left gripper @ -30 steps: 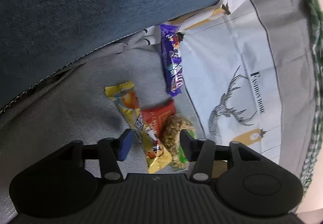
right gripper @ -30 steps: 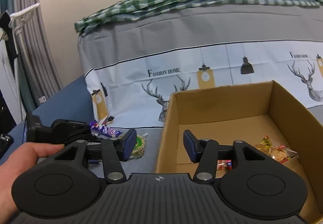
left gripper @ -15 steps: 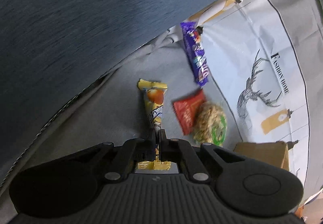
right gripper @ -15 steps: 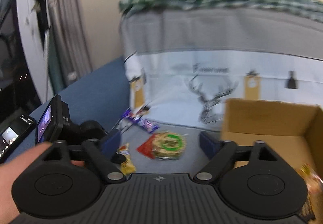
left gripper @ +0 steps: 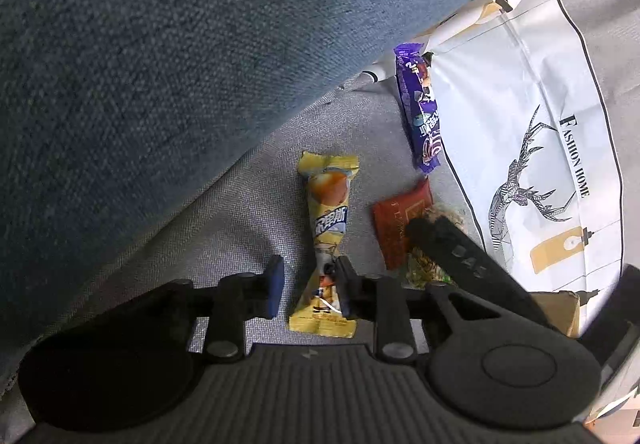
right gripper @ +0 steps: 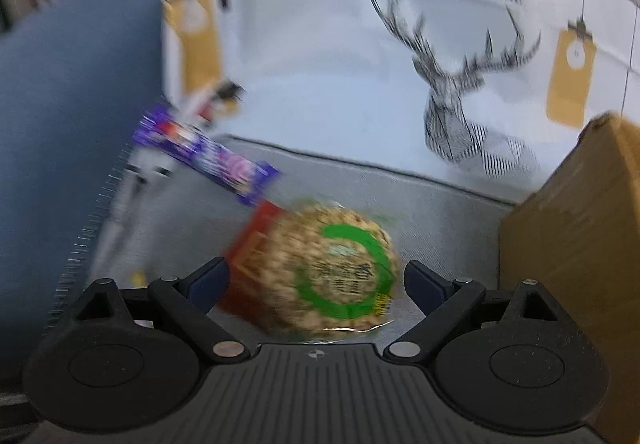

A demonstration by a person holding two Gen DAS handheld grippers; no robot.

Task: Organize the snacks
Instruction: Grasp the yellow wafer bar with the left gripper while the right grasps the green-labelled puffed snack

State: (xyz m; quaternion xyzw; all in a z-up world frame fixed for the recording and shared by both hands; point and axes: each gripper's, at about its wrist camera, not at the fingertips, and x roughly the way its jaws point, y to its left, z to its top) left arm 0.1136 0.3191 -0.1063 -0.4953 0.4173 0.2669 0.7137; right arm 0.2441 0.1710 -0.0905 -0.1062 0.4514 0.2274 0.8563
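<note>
Several snacks lie on the grey sofa seat. In the left wrist view a yellow snack bar [left gripper: 329, 232] lies lengthwise, its near end between the fingers of my left gripper [left gripper: 308, 290], which is open with a narrow gap. A purple bar [left gripper: 420, 111], a red packet [left gripper: 398, 228] and a round grain cake [left gripper: 426, 268] lie to the right. In the blurred right wrist view my right gripper [right gripper: 316, 284] is open wide around the round grain cake [right gripper: 336, 276], which lies on the red packet [right gripper: 248, 256]. The purple bar [right gripper: 208, 155] lies behind.
A cardboard box [right gripper: 576, 244] stands at the right of the snacks. A blue cushion [left gripper: 180, 63] rises on the left. A white cloth with a deer print [right gripper: 452, 75] covers the sofa back. The right gripper's finger [left gripper: 460, 248] reaches over the grain cake.
My left gripper, shut half a second ago, has opened a little around the yellow bar's end. My right gripper has swung left from the box and down over the grain cake.
</note>
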